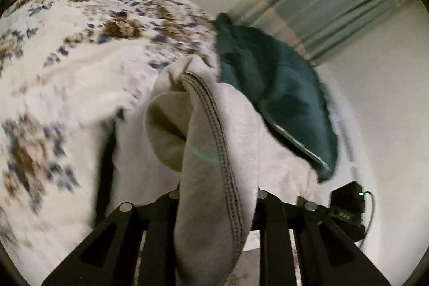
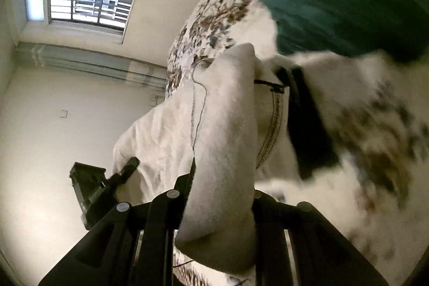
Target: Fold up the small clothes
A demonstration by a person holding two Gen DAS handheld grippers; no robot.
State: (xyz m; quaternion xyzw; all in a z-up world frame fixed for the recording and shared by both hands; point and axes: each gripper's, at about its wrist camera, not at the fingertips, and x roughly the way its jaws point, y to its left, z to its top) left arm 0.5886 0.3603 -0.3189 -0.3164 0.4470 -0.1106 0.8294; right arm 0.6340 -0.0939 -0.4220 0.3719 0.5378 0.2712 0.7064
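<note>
The pale grey garment is a soft, fleecy piece with a dark double-stitched seam running along one fold. It hangs bunched and draped, lifted above the floral bed, with one part pinched in the left tool and another in the right tool. A loose dark thread trails down its surface in the right wrist view.

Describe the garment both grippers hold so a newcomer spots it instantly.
Start at the floral bedspread filling the background. In front of it, pinched in the left gripper and the right gripper, hangs the light grey garment. Unlike the dark green cloth beside it, it is pale, with a dark-stitched seam.
</note>
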